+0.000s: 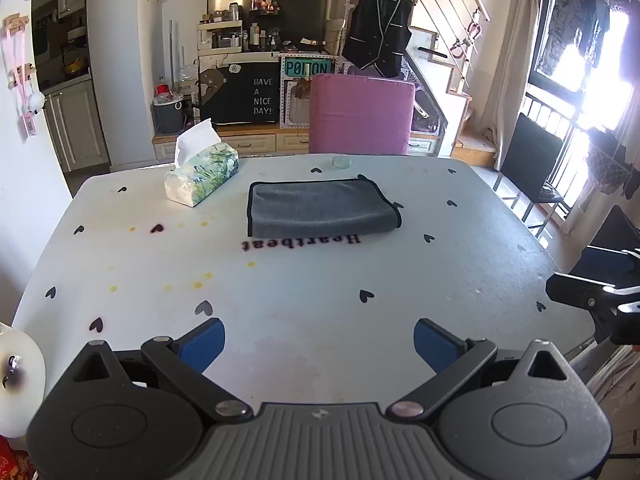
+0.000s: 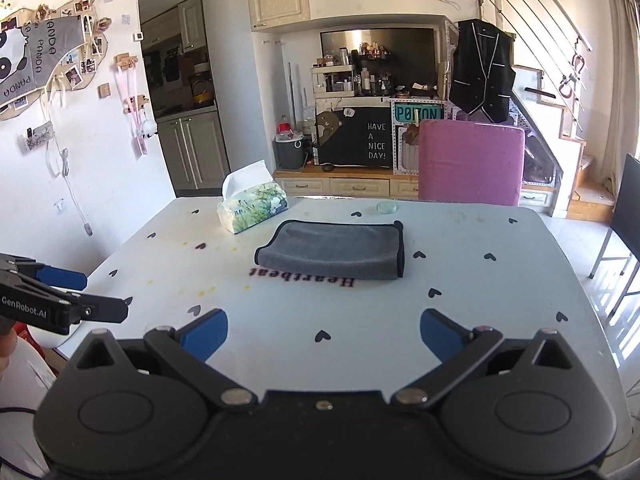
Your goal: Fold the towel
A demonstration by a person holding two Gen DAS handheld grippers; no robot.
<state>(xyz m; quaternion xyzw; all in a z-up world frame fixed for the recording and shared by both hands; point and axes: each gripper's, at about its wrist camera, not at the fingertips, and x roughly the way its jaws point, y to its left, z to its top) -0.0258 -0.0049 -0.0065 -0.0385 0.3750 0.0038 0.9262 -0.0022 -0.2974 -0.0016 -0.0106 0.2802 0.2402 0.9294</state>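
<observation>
Already folded into a flat grey rectangle with dark trim, the towel lies in the middle of the left wrist frame, on the white table printed with small black hearts, just above the upside-down word "Heartbeat". The left gripper sits at the bottom centre of that frame, its blue pads spread wide with nothing between them, well short of the towel. The right gripper fills the bottom of its own frame in the same released pose, jaws parted over bare tabletop, also well apart from the towel, which lies at mid-frame. Each tool shows at the edge of the other's view: the right one at the right edge, the left one at the left edge.

A tissue pack stands to the upper left of the towel, near it but not touching. A small round object, possibly a glass coaster, rests near the table's far edge, in front of the pink chair.
</observation>
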